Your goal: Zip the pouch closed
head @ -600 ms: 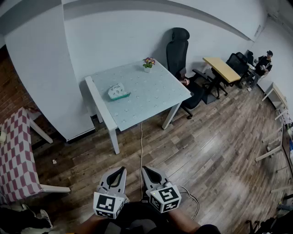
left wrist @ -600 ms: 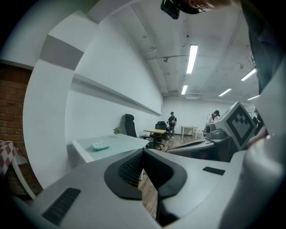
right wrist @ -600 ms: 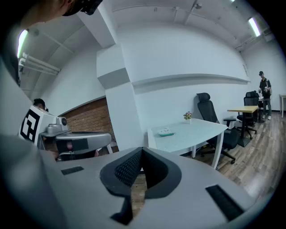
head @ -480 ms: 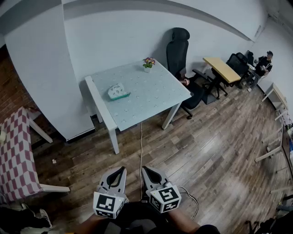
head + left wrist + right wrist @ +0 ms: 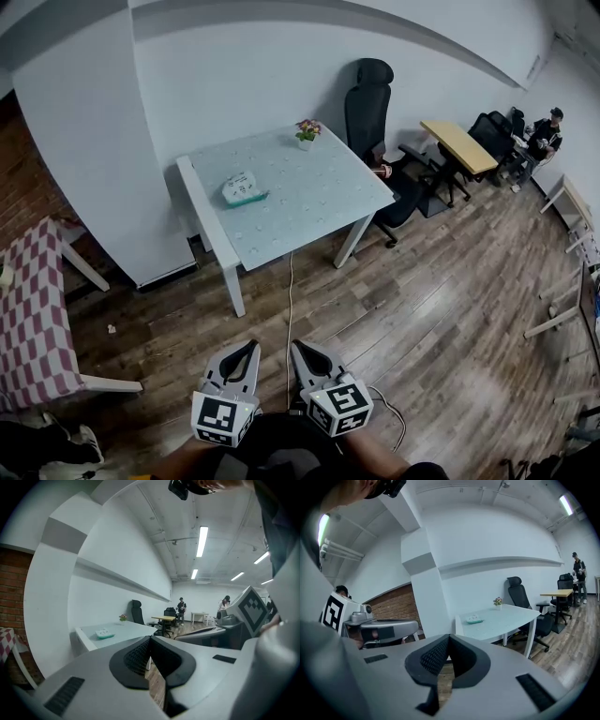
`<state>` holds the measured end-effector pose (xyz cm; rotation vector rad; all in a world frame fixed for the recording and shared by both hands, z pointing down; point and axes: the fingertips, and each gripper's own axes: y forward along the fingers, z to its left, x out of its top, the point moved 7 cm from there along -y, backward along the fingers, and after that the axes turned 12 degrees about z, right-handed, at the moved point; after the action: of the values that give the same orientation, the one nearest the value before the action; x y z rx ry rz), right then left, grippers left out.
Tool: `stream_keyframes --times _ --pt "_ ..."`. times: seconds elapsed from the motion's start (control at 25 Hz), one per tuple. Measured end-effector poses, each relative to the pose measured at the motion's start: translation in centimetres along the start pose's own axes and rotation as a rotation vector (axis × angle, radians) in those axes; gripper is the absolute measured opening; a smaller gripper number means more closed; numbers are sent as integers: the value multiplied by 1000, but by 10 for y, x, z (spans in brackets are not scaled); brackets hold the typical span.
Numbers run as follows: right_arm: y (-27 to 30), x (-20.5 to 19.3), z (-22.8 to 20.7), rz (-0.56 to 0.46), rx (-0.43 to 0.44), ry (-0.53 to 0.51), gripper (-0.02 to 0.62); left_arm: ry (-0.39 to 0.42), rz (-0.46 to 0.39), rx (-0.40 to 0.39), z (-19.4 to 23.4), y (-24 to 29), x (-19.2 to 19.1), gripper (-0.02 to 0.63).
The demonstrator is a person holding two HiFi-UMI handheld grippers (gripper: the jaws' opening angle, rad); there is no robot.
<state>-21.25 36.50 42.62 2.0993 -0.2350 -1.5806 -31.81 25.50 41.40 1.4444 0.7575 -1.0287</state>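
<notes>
A small white and teal pouch [image 5: 242, 189] lies on the pale square table [image 5: 309, 202], toward its left side; it also shows far off as the pouch [image 5: 104, 633] and the pouch [image 5: 475, 618] in the two gripper views. Both grippers are held low over the wooden floor, well short of the table. My left gripper [image 5: 249, 349] is shut with nothing in it, its pads meeting at the tip [image 5: 150, 640]. My right gripper [image 5: 298, 347] is likewise shut and holds nothing [image 5: 449, 639].
A small flower pot [image 5: 306, 131] stands at the table's far edge. A black office chair [image 5: 367, 98] sits behind the table. A checkered table [image 5: 33, 319] is at the left. A cable [image 5: 289, 309] runs along the floor. A person [image 5: 542, 131] sits by desks at far right.
The head view has shifted very slightly; the grippers hold the same pose and nothing on the table has moved.
</notes>
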Motion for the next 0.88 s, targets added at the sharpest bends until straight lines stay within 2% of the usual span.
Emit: stream_keyframes --times 0.36,0.56,0.76,0.88 --pt "12 11 -31 2 19 20 15 -19 19 9 -1 31 7 11" --pt "35 28 -57 24 58 -3 15 -48 20 56 8 59 22 11" --pt "57 59 -92 28 96 -50 15 -66 28 110 15 93 46 9" --pt "65 80 -116 39 106 -79 15 -58 12 141 15 110 73 11"
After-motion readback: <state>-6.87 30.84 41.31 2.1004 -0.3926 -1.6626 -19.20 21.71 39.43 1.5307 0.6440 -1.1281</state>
